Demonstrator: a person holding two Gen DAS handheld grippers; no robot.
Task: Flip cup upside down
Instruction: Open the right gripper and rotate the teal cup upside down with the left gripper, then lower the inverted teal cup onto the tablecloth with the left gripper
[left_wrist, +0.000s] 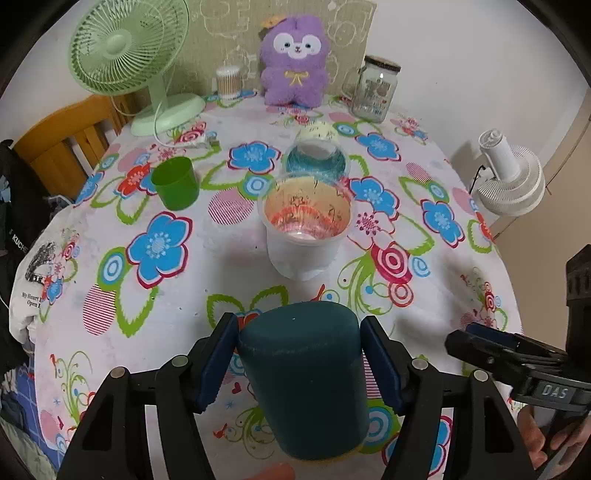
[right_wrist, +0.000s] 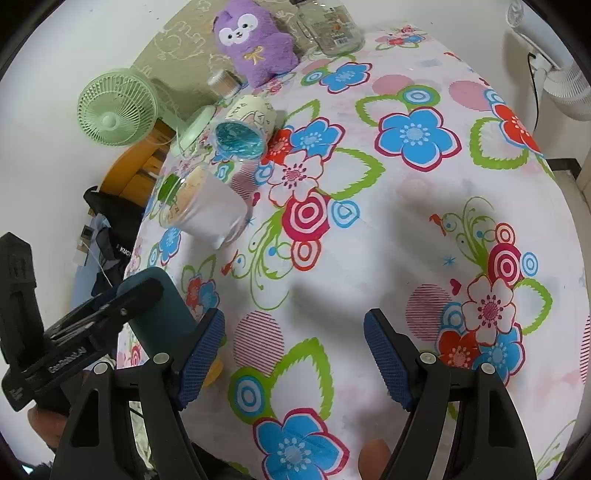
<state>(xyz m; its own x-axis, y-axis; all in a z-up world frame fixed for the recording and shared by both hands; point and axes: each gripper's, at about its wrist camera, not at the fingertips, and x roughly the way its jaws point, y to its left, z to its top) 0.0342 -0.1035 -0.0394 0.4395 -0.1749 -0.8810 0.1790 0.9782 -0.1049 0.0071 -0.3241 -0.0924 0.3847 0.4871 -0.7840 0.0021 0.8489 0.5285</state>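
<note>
A dark teal cup (left_wrist: 306, 376) stands upside down on the flowered tablecloth, closed base up, between the two blue pads of my left gripper (left_wrist: 299, 365). The pads stand close at both sides of it; whether they still press on it is unclear. In the right wrist view the same teal cup (right_wrist: 162, 310) shows at the left, partly behind the left gripper. My right gripper (right_wrist: 295, 354) is open and empty over the cloth, to the right of the cup.
A white plastic cup (left_wrist: 304, 236), a clear cup with a blue inside (left_wrist: 316, 158), a cream cup behind it (left_wrist: 319, 131) and a green cup (left_wrist: 175, 182) stand mid-table. At the back are a green fan (left_wrist: 129, 62), a purple plush (left_wrist: 293, 62) and a glass jar (left_wrist: 375, 88).
</note>
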